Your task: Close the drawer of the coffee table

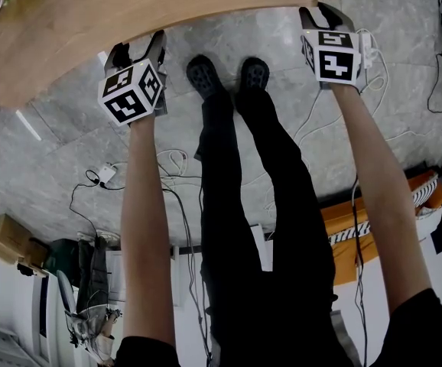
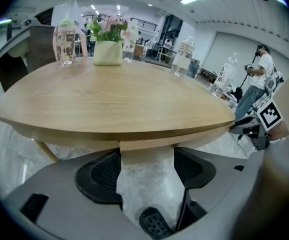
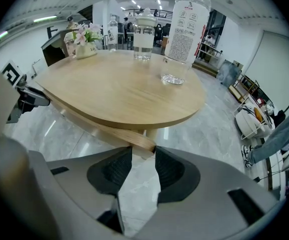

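Inspecting from the head view, both grippers were found at the near rim of the wooden bench (image 1: 129,14), pointing steeply down. The left gripper (image 1: 138,50) sat partly under the rim and the right gripper (image 1: 324,10) further along it. The person's shoes (image 1: 204,75) stood on the grey marble floor (image 1: 282,75) between them.

Left gripper view: the jaws stood apart. The drawer (image 2: 147,146) showed as a thin wooden slab directly beneath the bench top. A short length of its front edge lay across the gap at the jaw tips, level with the upper ends of the two black pads. The edge spanned from one pad to the other. No pad was seen pressing on its faces. Floor and a shoe showed through the gap lower down.

Right gripper view: the jaws stood part-way apart. The slab ran under the bench top from the left, and its rounded end lay just at the jaw tips, in the mouth of the gap and no deeper. The end sat close against the right-hand tip. Whether it touched could not be confirmed.

In both views the drawer edge stood slightly proud of the bench rim.

Noted on the bench top: a water bottle (image 3: 184,34), a glass jar (image 3: 144,39) and a flower pot (image 2: 108,51), all well apart from the jaws.
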The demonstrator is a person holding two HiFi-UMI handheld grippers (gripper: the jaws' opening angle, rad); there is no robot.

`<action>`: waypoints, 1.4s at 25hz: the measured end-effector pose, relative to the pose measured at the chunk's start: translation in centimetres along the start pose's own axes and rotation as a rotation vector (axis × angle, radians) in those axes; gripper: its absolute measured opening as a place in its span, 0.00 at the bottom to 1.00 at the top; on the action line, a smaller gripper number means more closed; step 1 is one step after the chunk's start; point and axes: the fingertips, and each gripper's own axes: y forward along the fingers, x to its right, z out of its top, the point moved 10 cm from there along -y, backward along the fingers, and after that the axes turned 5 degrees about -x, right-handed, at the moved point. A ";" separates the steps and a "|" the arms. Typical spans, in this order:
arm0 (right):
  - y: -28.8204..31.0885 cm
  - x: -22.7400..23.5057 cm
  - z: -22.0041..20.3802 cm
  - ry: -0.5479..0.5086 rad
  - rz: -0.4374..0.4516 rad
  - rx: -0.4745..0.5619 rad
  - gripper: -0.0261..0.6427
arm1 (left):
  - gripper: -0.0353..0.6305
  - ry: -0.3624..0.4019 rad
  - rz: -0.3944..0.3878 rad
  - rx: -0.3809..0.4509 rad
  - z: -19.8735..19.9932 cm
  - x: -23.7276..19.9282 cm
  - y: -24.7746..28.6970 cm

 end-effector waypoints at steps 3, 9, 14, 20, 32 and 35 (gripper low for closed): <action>-0.5 -0.2 0.0 -0.015 -0.008 0.007 0.25 | 0.52 -0.020 0.043 0.011 -0.5 0.1 -0.6; -3.5 0.2 -0.3 -0.042 0.008 0.013 0.25 | 0.48 -0.021 0.036 -0.009 -1.4 2.0 -3.6; -8.9 0.4 0.1 -0.059 0.073 0.039 0.25 | 0.45 -0.007 0.038 0.024 -0.9 5.7 -9.1; -18.1 1.2 1.1 -0.073 0.159 0.117 0.25 | 0.40 -0.032 -0.013 0.098 2.0 11.1 -17.8; -36.4 1.1 3.7 -0.005 0.257 0.363 0.16 | 0.21 -0.022 -0.084 0.312 5.7 19.4 -35.7; -39.6 0.3 3.4 0.007 0.270 0.408 0.13 | 0.18 -0.038 -0.106 0.357 5.3 20.7 -39.6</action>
